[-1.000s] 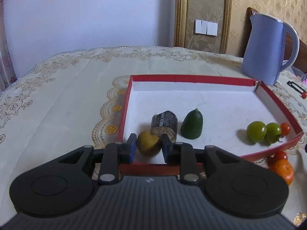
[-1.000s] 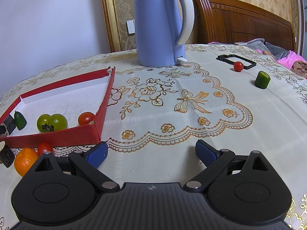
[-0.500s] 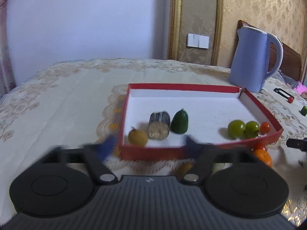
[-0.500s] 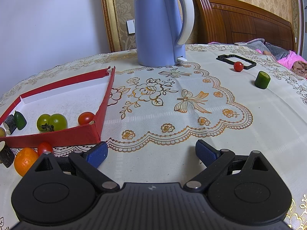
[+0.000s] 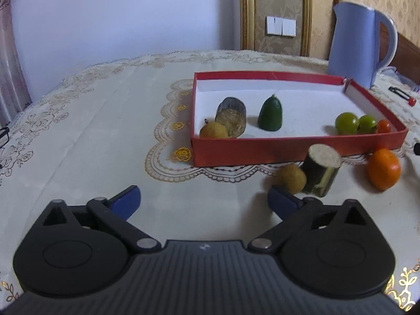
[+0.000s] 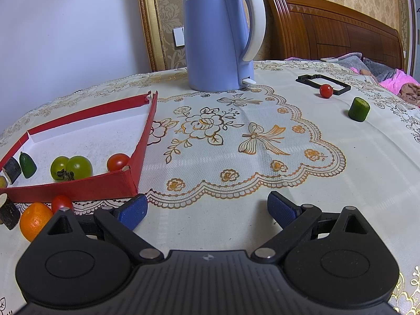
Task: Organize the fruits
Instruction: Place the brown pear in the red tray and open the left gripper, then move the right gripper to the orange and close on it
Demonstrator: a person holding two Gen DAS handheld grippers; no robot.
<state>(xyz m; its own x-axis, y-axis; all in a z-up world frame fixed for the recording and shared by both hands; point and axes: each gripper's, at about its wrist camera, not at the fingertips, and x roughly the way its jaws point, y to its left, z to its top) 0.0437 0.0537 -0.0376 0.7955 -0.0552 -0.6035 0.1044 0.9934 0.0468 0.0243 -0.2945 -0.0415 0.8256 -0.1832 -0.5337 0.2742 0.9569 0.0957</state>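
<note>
Red tray (image 5: pixel 288 155) on bench (image 5: pixel 92 136). Inside, near-left corner: yellow fruit (image 5: pixel 213 130), touching dark cut cylinder (image 5: pixel 232 118) lying on side, long axis toward camera, cut face forward. Green cone piece (image 5: pixel 270 115) upright, tip up. Left hand-held gripper (image 5: pixel 203 199) jaws opening, nothing between. Right hand-held gripper (image 6: pixel 206 207) spread, empty.

Two green tomatoes (image 5: pixel 346 122), one orange (image 5: pixel 383 168)

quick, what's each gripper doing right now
Left gripper: jaws opening wide, nothing between them.
Right gripper: open, holding nothing.
</note>
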